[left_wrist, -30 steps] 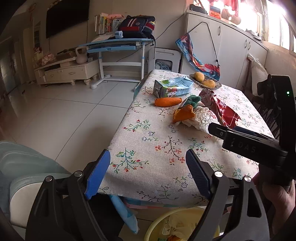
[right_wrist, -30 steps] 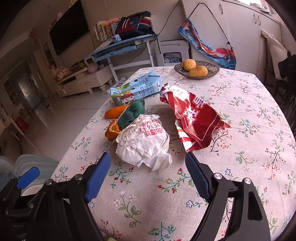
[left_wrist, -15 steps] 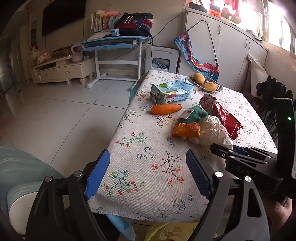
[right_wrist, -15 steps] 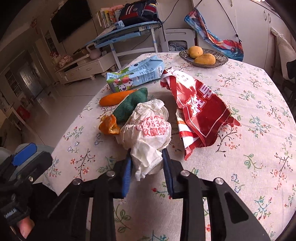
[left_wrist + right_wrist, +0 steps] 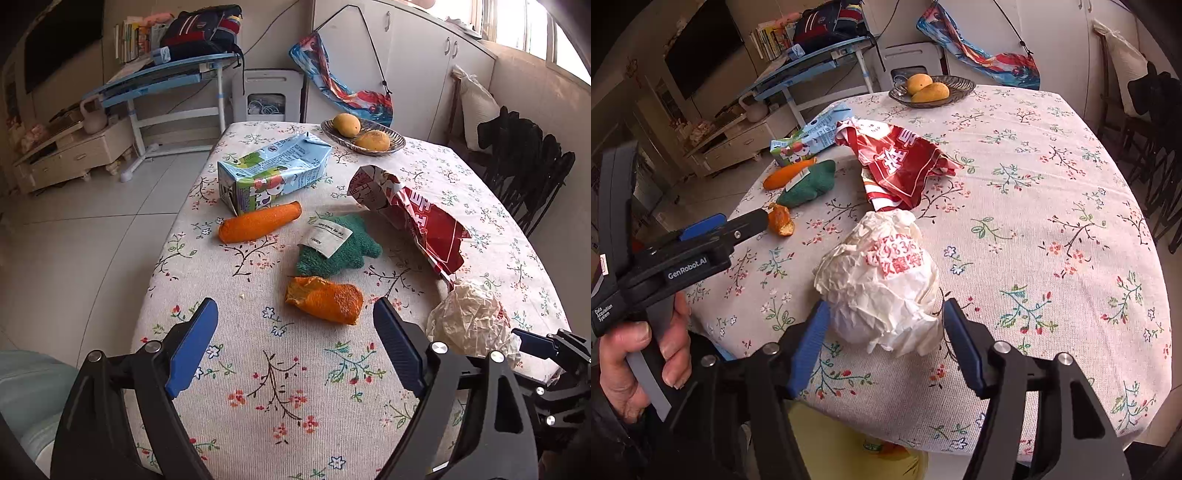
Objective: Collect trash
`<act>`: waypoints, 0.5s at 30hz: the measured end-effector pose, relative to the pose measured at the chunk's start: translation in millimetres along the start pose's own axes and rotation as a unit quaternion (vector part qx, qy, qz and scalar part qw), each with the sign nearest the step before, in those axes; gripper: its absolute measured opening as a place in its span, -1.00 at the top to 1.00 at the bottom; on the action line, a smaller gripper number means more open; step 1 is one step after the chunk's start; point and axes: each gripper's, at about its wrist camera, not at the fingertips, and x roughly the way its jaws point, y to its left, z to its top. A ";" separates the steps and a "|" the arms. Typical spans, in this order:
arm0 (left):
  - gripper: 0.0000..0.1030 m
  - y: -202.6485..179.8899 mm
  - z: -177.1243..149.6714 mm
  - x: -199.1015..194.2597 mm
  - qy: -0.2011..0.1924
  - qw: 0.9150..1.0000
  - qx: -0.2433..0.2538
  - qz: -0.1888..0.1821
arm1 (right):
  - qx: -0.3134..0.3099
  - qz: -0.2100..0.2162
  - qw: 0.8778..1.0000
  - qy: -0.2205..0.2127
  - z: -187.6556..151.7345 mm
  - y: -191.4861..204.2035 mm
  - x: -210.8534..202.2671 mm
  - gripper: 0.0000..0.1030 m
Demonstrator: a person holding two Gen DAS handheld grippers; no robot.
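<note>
A crumpled white paper wrapper (image 5: 882,280) lies near the table's front edge, between the fingers of my right gripper (image 5: 882,332); the jaws stand apart and touch only its edges. It also shows in the left wrist view (image 5: 469,321). My left gripper (image 5: 295,347) is open and empty over the tablecloth, just short of an orange peel (image 5: 325,299). A red snack bag (image 5: 897,158), a milk carton (image 5: 273,170), a plush carrot (image 5: 258,221) and a green plush (image 5: 336,247) lie farther back.
A dish with two mangoes (image 5: 931,90) stands at the far side of the floral table (image 5: 1052,221). A yellow bin (image 5: 849,443) stands on the floor below the front edge. A dark chair (image 5: 524,166) stands at the right.
My right gripper has pulled the white wrapper towards the front edge and its jaws have opened wider. My left gripper has moved forward over the table towards the orange peel.
</note>
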 end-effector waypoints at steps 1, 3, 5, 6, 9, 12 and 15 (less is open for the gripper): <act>-0.61 -0.1 1.1 2.3 0.001 1.000 -0.004 -0.001 | -0.004 0.001 1.000 -0.004 0.7 2.4 0.6 -0.40; -0.61 -0.5 2.4 5.6 0.000 1.000 -0.007 -0.001 | -0.010 -0.003 1.000 -0.011 2.8 7.4 2.9 -0.45; -0.61 -3.1 4.5 8.6 -0.003 1.000 0.001 0.003 | -0.007 -0.001 1.000 -0.017 4.2 7.9 5.0 -0.51; -0.61 -4.3 6.3 10.4 -0.005 1.000 0.007 0.005 | -0.003 0.000 1.000 -0.019 4.8 7.4 6.3 -0.51; -0.61 -6.9 12.5 17.8 -0.005 1.000 0.021 -0.002 | 0.003 0.002 1.000 -0.028 5.8 5.0 8.4 -0.51; -0.61 -6.0 16.6 23.1 0.003 1.000 0.017 -0.025 | 0.007 0.004 0.999 -0.031 5.7 2.6 8.8 -0.49; -0.61 -7.4 14.7 19.1 0.012 0.998 0.014 -0.063 | 0.015 0.004 0.999 -0.034 6.2 -2.2 7.4 -0.49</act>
